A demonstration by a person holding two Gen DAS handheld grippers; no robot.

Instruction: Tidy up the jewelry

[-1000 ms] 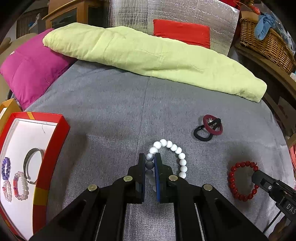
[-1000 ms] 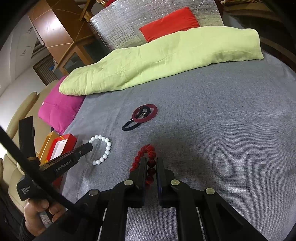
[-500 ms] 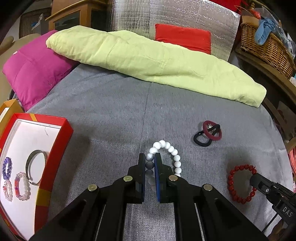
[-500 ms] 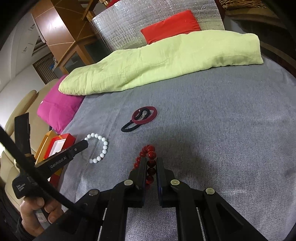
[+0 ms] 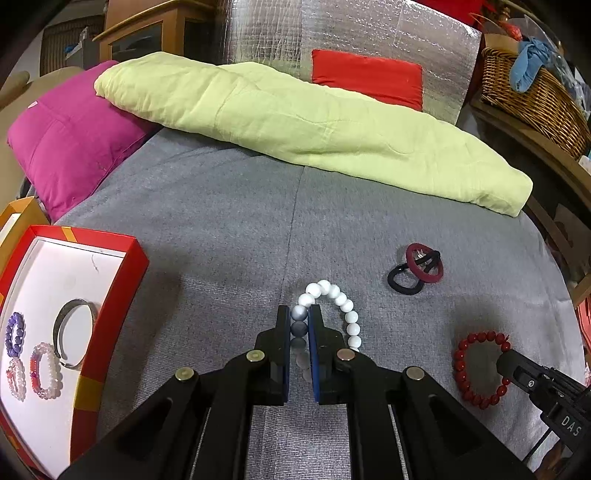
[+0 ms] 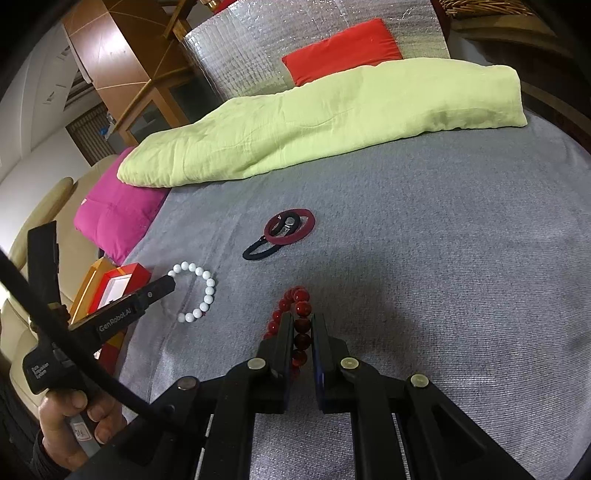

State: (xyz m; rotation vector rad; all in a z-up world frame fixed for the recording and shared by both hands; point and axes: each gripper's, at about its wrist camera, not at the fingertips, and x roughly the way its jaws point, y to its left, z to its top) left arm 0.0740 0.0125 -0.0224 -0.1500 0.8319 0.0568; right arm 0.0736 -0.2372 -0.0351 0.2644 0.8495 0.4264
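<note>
A grey cover (image 5: 229, 221) spreads over the bed and carries everything else. Along its far edge lies a long pale green quilt (image 5: 303, 122), with a pink cushion (image 5: 70, 144) at its left end and a red cushion (image 5: 365, 75) propped behind it against a silver padded panel (image 5: 332, 33). A wicker basket (image 5: 532, 96) stands off to the right of the bed. At the left edge of the cover sits a red tray (image 5: 110, 306) with a white floor; in it lie a metal bangle (image 5: 72, 332), a purple bead bracelet (image 5: 14, 334) and two pale pink bead bracelets (image 5: 44, 369), close together but apart from the bangle. The left gripper (image 5: 300, 317) has its jaws pinching the white bead bracelet (image 5: 345, 306), which lies on the cover near the middle, a few of its beads caught between the pads. The right gripper (image 6: 303, 325) has its jaws pinching the red bead bracelet (image 6: 295, 306), to the right of the white one and well apart from it. Beyond both bracelets, a dark red hair ring (image 5: 423, 258) lies overlapping a black hair tie (image 5: 402, 282). In the right wrist view a hand (image 6: 70, 424) grips the handle of the left gripper at the lower left.
</note>
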